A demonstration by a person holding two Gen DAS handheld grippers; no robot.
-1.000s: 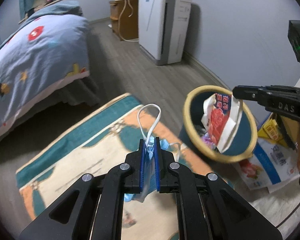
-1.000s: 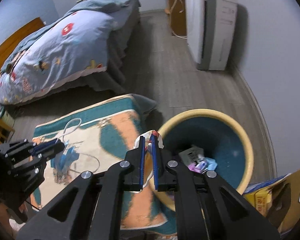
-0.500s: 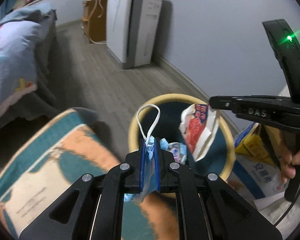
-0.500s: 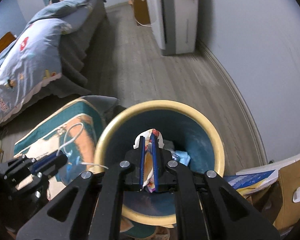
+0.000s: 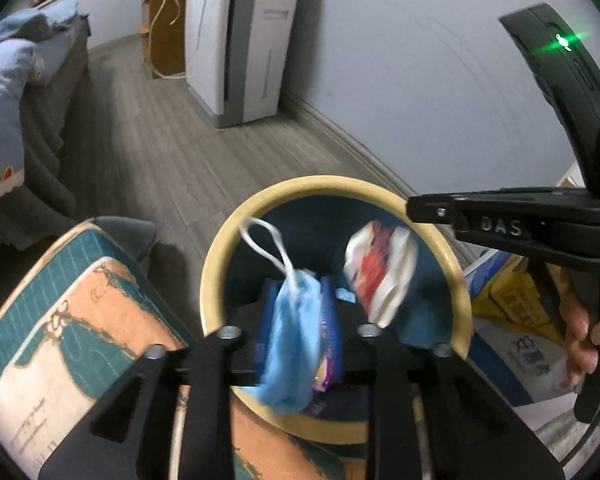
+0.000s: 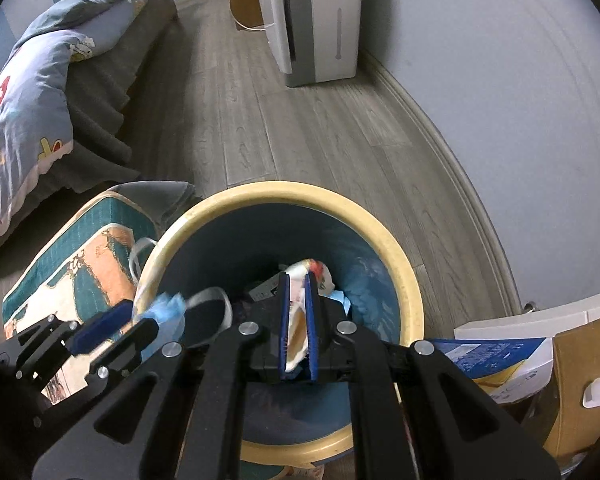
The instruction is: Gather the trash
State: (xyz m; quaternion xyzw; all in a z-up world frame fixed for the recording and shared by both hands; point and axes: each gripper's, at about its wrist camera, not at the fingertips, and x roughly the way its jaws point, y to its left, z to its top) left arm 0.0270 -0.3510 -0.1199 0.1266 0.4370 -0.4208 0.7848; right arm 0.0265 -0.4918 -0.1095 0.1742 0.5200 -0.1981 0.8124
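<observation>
- Grey plank flooring (image 6: 284,128) runs to a pale wall; all clock directions are read from the bin's centre in the right wrist view.
- Bed (image 6: 32,92) with a printed blue duvet: 10 o'clock, well apart from the bin.
- Teal-and-orange patterned mat (image 6: 80,264): 9 o'clock, its edge touching the bin.
- Left gripper (image 6: 112,330): 8 o'clock, over the rim. Its jaws have just been opening and now stand apart; the blue face mask (image 5: 296,336) hangs blurred between them above the bin mouth, its white ear loop (image 5: 268,244) raised. Pad contact with the mask cannot be confirmed.
- Yellow-rimmed blue bin (image 6: 404,276): centre, with small litter at the bottom.
- Right gripper (image 6: 296,324): over the bin mouth, pointing down, clamped on a red-and-white wrapper (image 6: 314,276).
- White floor-standing appliance (image 6: 316,20): 12 o'clock, against the wall.
- Blue-and-white bag (image 6: 496,356) and cardboard box (image 6: 580,384): 4 o'clock, just beside the bin.
</observation>
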